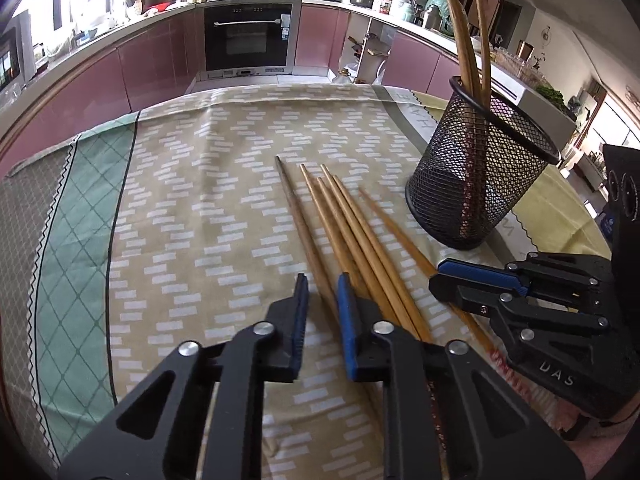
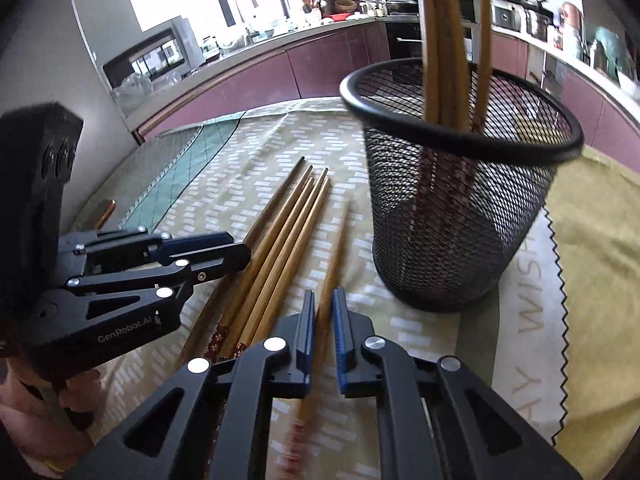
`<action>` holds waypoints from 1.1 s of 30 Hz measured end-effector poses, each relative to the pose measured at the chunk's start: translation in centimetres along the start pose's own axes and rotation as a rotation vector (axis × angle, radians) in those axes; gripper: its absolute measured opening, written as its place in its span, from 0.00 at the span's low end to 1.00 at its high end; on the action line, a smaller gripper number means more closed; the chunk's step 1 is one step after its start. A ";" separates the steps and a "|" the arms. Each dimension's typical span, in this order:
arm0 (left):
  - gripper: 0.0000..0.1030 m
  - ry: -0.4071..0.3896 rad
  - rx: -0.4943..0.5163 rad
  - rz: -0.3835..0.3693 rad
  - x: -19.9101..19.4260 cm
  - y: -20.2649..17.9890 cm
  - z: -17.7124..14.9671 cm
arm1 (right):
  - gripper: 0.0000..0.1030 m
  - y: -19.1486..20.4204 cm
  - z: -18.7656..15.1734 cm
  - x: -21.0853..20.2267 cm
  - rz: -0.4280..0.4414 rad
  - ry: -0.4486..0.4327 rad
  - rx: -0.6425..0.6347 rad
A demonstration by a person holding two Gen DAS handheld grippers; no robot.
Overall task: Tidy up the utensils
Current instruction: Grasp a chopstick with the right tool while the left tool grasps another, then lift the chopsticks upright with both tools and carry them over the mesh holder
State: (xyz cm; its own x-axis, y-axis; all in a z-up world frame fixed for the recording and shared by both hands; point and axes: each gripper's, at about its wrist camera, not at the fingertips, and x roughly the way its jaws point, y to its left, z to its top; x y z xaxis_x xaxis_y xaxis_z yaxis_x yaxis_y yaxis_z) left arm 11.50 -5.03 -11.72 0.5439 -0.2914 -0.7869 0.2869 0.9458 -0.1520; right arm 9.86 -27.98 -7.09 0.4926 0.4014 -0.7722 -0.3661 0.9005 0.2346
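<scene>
Several wooden chopsticks [image 1: 340,216] lie side by side on the patterned cloth; they also show in the right wrist view [image 2: 280,232]. A black mesh cup [image 1: 476,172] stands at the right and holds several upright chopsticks [image 1: 460,32]; the cup also shows in the right wrist view [image 2: 456,200]. My left gripper [image 1: 323,280] is slightly open, low over the darkest chopstick [image 1: 298,216], with the stick between its jaws. My right gripper [image 2: 323,300] has its jaws closed around a single chopstick [image 2: 334,248] lying apart from the bundle. It also shows in the left wrist view [image 1: 436,272].
The cloth [image 1: 180,200] covers a round table, with a yellow cloth [image 2: 592,240] under it at the right. Kitchen counters and an oven [image 1: 248,36] stand beyond the table. A small copper-coloured object [image 2: 105,213] lies near the table's left edge.
</scene>
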 end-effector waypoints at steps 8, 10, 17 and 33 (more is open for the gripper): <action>0.08 -0.012 -0.041 -0.016 -1.0 0.6 -0.8 | 0.06 -0.3 0.0 -1.7 0.061 -0.037 0.007; 0.08 -0.022 -0.042 -0.021 -1.6 0.6 -1.1 | 0.06 -0.2 0.1 -2.0 0.079 -0.039 -0.007; 0.08 -0.009 0.007 -0.055 -2.8 -0.3 -2.5 | 0.06 0.8 0.2 -1.2 0.113 0.007 -0.061; 0.20 0.034 0.073 -0.038 -0.4 -0.4 -0.9 | 0.06 1.5 0.6 0.8 0.076 0.052 -0.084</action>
State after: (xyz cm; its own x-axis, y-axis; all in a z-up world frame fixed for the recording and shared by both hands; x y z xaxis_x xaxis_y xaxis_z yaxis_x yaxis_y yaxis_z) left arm 10.46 -5.14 -11.91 0.5048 -0.3211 -0.8013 0.3646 0.9207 -0.1392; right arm 10.19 -26.26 -7.02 0.4199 0.4572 -0.7840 -0.4672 0.8495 0.2452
